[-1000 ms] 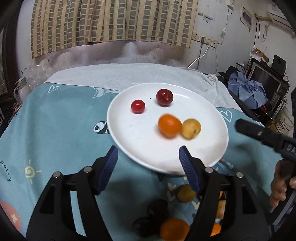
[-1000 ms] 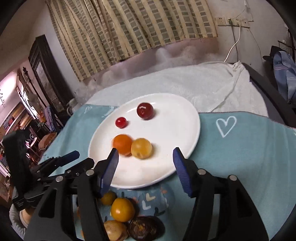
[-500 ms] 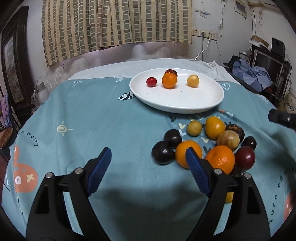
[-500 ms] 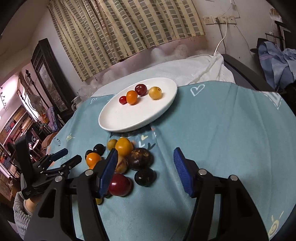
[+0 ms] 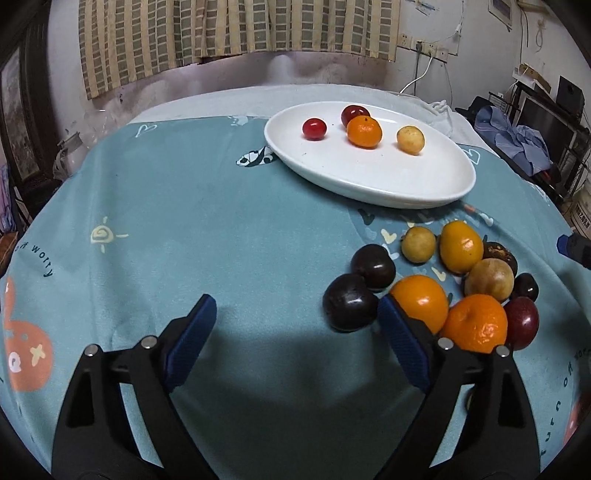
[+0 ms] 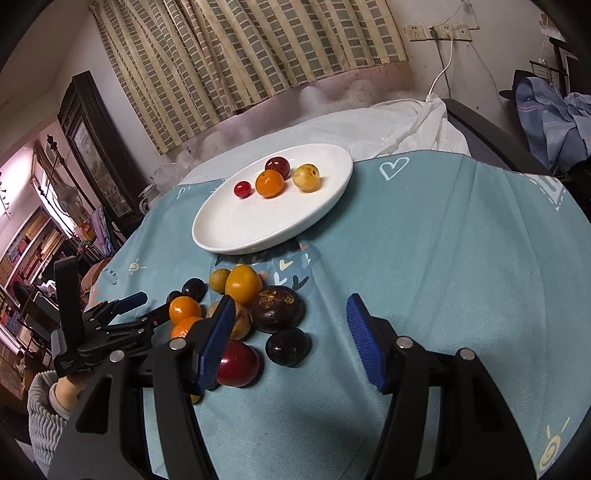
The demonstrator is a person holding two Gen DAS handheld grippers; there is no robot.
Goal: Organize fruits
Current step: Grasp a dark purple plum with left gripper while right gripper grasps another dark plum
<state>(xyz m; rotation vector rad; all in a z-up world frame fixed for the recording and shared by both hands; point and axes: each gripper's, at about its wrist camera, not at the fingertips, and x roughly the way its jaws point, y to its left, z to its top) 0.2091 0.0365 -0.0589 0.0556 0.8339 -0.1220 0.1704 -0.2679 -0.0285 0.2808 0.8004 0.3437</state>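
Note:
A white plate (image 5: 373, 181) (image 6: 229, 225) holds a small red fruit (image 5: 314, 129), a dark red plum (image 5: 354, 112), a small orange (image 5: 364, 131) (image 6: 270, 183) and a yellow fruit (image 5: 410, 139) (image 6: 306, 177). A heap of loose fruit lies on the cloth nearer me: dark plums (image 5: 349, 307), oranges (image 5: 421, 301) (image 6: 243, 284), a red plum (image 6: 236, 363). My left gripper (image 5: 295, 339) is open and empty, left of the heap. My right gripper (image 6: 291, 339) is open and empty over the heap's right edge.
A teal printed cloth (image 5: 184, 221) covers the table, with a white cloth (image 6: 388, 129) behind the plate. A curtain (image 5: 236, 29) hangs on the back wall. Clothes and shelving (image 5: 517, 136) stand to the right.
Both grippers have pulled back from over the plate to the near side of the table. The loose heap has come into view. The orange on the plate has settled.

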